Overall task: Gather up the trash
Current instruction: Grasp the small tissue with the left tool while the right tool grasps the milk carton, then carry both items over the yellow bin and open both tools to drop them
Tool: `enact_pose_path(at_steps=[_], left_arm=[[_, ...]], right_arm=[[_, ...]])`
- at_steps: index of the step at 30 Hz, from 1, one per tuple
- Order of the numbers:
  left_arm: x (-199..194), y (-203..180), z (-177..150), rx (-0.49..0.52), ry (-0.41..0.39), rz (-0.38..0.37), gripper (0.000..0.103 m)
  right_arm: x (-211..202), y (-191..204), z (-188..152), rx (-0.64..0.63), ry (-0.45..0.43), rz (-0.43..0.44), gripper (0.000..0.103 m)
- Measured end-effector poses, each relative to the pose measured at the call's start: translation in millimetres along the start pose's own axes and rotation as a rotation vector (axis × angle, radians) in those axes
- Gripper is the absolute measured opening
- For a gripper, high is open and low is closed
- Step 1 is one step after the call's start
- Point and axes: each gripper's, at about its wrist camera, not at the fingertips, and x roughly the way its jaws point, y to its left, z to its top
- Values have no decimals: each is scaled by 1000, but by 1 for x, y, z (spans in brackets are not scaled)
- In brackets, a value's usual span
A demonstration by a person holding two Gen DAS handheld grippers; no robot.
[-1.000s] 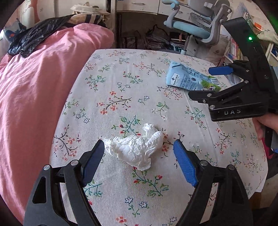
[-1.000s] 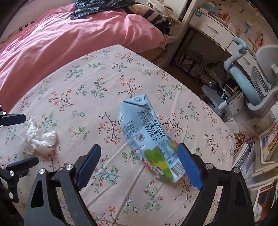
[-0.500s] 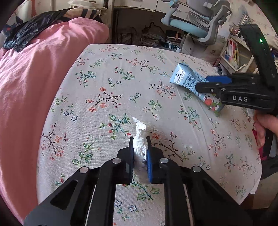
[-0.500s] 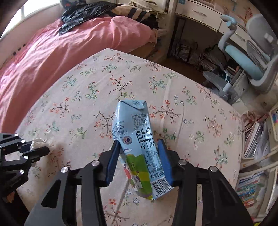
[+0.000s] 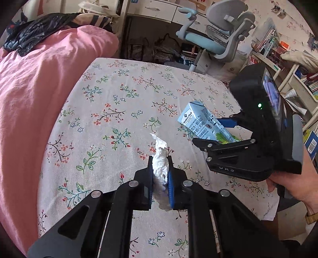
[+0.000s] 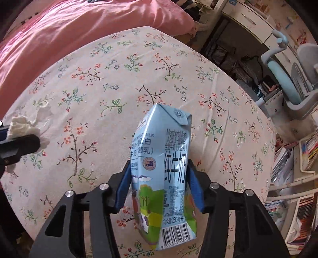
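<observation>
Both picks done: your left tool (image 5: 160,174) clamps the tissue (image 5: 160,166), right tool (image 6: 158,184) grips the milk carton (image 6: 162,174), apparently lifted; next, find a bin

A floral tablecloth (image 5: 111,111) with small red and green sprigs covers the table across the middle of both views. Along the left edge of the left wrist view lies a pink quilt (image 5: 35,95), and a black garment (image 5: 29,33), perhaps a jacket, rests on it in the upper left. A grey and light-blue office chair (image 5: 216,41) stands at the upper right, before white drawers (image 5: 159,12). Shelves of books (image 6: 294,174) fill the right edge of the right wrist view.
</observation>
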Motion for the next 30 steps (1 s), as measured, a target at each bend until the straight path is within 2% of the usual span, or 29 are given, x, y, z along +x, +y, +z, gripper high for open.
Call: enact_pose_path(at_steps=[2,5,10,13,15,18,20,23,30], left_arm=[[-3,2,2,-5,-11,-7,12],[-11,4,4,-15,-37,-17,12],[-36,-3,3,-21,-109,-48,12],[-53,-13,-4,-4,-147,-54,12],[-64,-19,-10,14,-166,-52,12],[-77,-28,-19,36,-186,-44,12],[-87,-31,-27,34,-200,-42,12],[-98,-34,-42,21,-212,-44,12],[-117,-53,-76,75,-231,-10,12]], right_arm=[[-4,-9,-5,62,-29,45,50],[-27,-30,-21,226,-124,153,50],[-77,-55,-74,546,-348,432,50],[-93,-49,-111,656,-446,534,50],[-101,-44,-125,690,-465,559,50],[-127,-34,-133,680,-557,589,50],[-135,-29,-140,688,-578,605,50],[-136,-22,-152,709,-576,625,50],[-137,-15,-174,749,-578,664,50]])
